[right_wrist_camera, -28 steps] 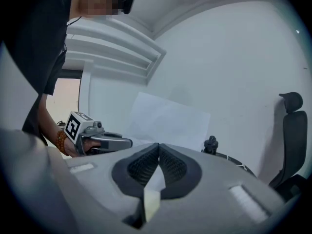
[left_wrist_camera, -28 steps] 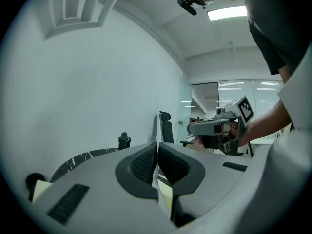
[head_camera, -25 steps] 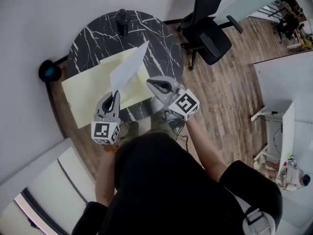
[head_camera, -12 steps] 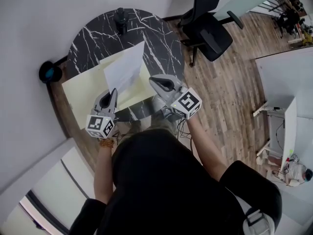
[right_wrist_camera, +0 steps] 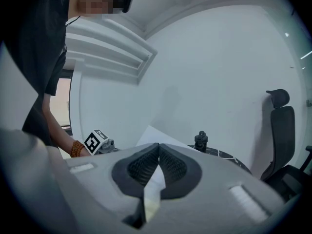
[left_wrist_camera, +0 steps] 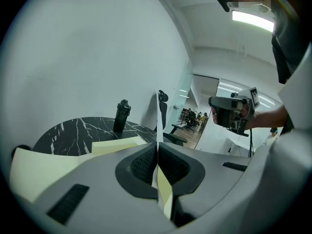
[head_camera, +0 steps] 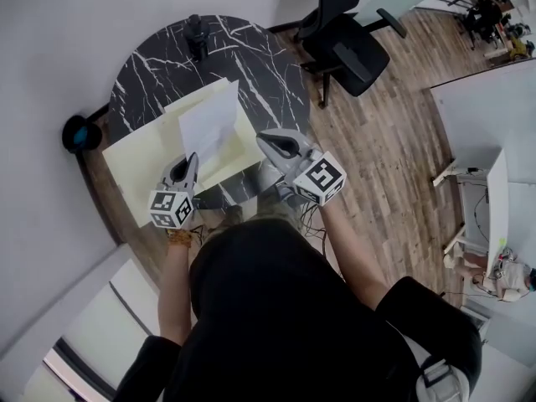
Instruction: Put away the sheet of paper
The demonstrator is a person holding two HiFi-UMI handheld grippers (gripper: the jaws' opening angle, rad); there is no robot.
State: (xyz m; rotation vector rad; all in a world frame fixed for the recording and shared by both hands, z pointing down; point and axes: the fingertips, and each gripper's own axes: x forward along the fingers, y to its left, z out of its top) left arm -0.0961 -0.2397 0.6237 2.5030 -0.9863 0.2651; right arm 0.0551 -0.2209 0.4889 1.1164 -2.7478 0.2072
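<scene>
A white sheet of paper (head_camera: 211,124) hangs over the pale yellow folder (head_camera: 146,157), which lies open on the black marble table (head_camera: 260,65). My left gripper (head_camera: 191,159) is shut on the sheet's near edge. In the left gripper view the paper (left_wrist_camera: 159,116) stands edge-on, pinched between the closed jaws of the left gripper (left_wrist_camera: 157,147). My right gripper (head_camera: 270,138) hovers to the right of the sheet, over the table's near edge. It is shut, with nothing in it. In the right gripper view the jaws of the right gripper (right_wrist_camera: 158,147) meet, with the paper (right_wrist_camera: 153,133) beyond them.
A black bottle (head_camera: 196,33) stands at the table's far side, close to the wall. A black office chair (head_camera: 347,44) is to the right of the table on the wooden floor. A dark round object (head_camera: 77,132) sits on the floor at the left.
My left gripper has sunk with the paper. The sheet, earlier tilted up and to the right, now hangs lower over the folder. The right gripper has hardly moved.
</scene>
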